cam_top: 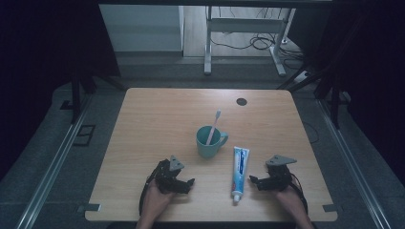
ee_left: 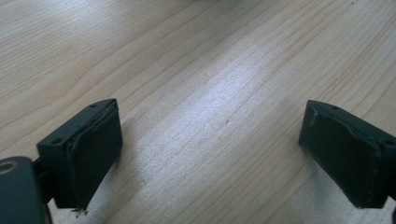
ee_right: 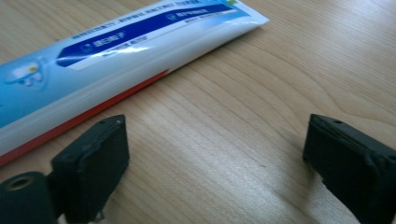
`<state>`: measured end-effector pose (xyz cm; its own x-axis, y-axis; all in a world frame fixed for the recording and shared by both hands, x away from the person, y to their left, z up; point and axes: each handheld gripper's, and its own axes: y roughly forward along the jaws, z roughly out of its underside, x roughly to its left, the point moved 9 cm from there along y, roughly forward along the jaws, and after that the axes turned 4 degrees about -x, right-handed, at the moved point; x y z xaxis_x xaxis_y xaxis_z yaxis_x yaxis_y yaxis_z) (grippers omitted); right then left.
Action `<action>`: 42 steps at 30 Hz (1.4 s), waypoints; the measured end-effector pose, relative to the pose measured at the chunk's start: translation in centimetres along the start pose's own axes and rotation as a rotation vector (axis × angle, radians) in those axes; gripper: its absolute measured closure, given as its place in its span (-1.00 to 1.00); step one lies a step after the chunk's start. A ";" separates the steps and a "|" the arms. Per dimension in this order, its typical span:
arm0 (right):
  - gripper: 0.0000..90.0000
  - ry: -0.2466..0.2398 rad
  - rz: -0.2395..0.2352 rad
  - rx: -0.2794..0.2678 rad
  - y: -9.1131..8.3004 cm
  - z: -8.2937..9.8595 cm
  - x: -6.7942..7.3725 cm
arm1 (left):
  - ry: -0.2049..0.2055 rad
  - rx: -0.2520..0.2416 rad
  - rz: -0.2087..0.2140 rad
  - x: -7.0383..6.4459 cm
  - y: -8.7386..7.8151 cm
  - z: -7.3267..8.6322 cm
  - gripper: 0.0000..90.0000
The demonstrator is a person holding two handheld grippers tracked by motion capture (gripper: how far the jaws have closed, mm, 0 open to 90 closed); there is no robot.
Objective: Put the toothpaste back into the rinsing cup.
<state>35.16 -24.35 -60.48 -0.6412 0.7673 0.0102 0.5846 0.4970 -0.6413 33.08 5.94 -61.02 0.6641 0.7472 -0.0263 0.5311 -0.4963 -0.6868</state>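
While both grippers rest wide and empty on the desk (cam_top: 143, 124), my right gripper (cam_top: 255, 181) sits just beside the toothpaste tube (cam_top: 240, 171); next I'd judge a sideways reach to straddle it.

We look down on a pale wooden table (cam_top: 157, 124), its grain running lengthwise, with a small dark round disc (cam_top: 241, 101) near its far right corner. Beyond it a white desk frame (cam_top: 207, 47) stands on the floor with black cables (cam_top: 253, 43) looped beneath it. Metal rails (cam_top: 52, 167) flank the table on grey carpet (cam_top: 191, 76).
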 end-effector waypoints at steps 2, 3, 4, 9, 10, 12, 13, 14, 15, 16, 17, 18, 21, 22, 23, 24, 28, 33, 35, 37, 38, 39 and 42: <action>-0.78 0.002 -0.013 -0.005 0.0 -0.1 0.1 | -0.001 0.000 -0.001 0.0 0.0 0.0 -0.85; -0.77 -0.002 -0.018 -0.006 -0.1 -0.2 0.1 | -0.001 0.000 -0.001 0.0 0.0 0.0 -0.85; -0.76 -0.009 -0.015 -0.011 -0.3 -0.3 0.2 | 0.001 0.002 -0.002 0.0 0.0 0.0 -0.85; -0.73 -0.035 -0.018 -0.026 -0.9 -0.9 0.3 | 0.000 0.002 -0.003 0.0 0.0 0.0 -0.85; -0.71 -0.040 -0.021 -0.020 -1.0 -0.8 0.4 | 0.000 0.001 -0.003 0.0 0.0 0.0 -0.85; -0.71 -0.060 -0.032 -0.002 -0.9 -0.7 0.5 | -0.001 0.002 -0.003 0.0 0.0 0.0 -0.85; -0.71 -0.073 -0.030 0.007 -1.0 -0.6 0.5 | -0.001 0.001 -0.004 0.0 0.0 0.0 -0.85; -0.71 -0.079 -0.028 0.012 -1.0 -0.5 0.6 | -0.001 0.001 -0.005 0.0 0.0 0.0 -0.84; -0.71 -0.081 -0.031 0.016 -1.0 -0.5 0.6 | -0.002 0.001 -0.005 0.0 0.0 0.0 -0.84; -0.70 -0.081 -0.032 0.016 -1.1 -0.5 0.7 | -0.003 0.001 -0.006 0.0 0.0 0.0 -0.84; -0.69 -0.082 -0.037 0.014 -1.2 -0.6 0.8 | -0.003 0.001 -0.007 0.0 0.0 0.0 -0.84; -0.67 -0.082 -0.045 0.011 -1.2 -0.7 1.0 | -0.004 0.001 -0.008 0.0 0.0 0.0 -0.84; -0.67 -0.097 -0.049 0.012 -1.4 -0.9 1.3 | -0.007 -0.001 -0.008 0.0 0.0 0.0 -0.84; -0.65 -0.100 -0.051 0.013 -1.4 -0.9 1.5 | -0.007 -0.001 -0.008 0.0 0.0 0.0 -0.84; -0.64 -0.102 -0.063 0.019 -1.5 -1.0 1.7 | -0.006 -0.001 -0.008 0.0 0.0 0.0 -0.84; -0.64 -0.104 -0.065 0.019 -1.5 -1.0 1.8 | -0.007 -0.001 -0.008 0.0 0.0 0.0 -0.84; -0.64 -0.118 -0.070 -0.004 -1.8 -1.6 2.3 | -0.007 -0.001 -0.008 0.0 0.0 0.0 -0.84; -0.67 -0.066 -0.086 -0.011 -2.4 -2.2 2.6 | -0.007 -0.001 -0.009 0.0 0.0 0.0 -0.84; -0.66 -0.039 -0.096 -0.019 -2.6 -2.4 2.7 | -0.007 -0.001 -0.009 0.0 0.0 0.0 -0.84; -0.66 -0.017 -0.114 -0.020 -2.7 -2.6 3.0 | -0.007 -0.001 -0.009 0.0 0.0 0.0 -0.84; -0.66 -0.007 -0.125 -0.024 -2.8 -2.8 3.2 | -0.007 -0.001 -0.008 0.0 0.0 0.0 -0.84; -0.66 -0.001 -0.135 -0.028 -2.9 -2.9 3.4 | -0.007 -0.001 -0.009 0.0 0.0 0.0 -0.84; -0.68 -0.006 -0.168 -0.034 -3.1 -3.3 4.3 | -0.007 -0.001 -0.009 0.0 0.0 0.0 -0.84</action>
<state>32.19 -21.25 -55.89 -0.7342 0.6699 0.1108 0.4850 0.6315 -0.6050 33.06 5.97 -61.01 0.6560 0.7543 -0.0254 0.5370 -0.4901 -0.6866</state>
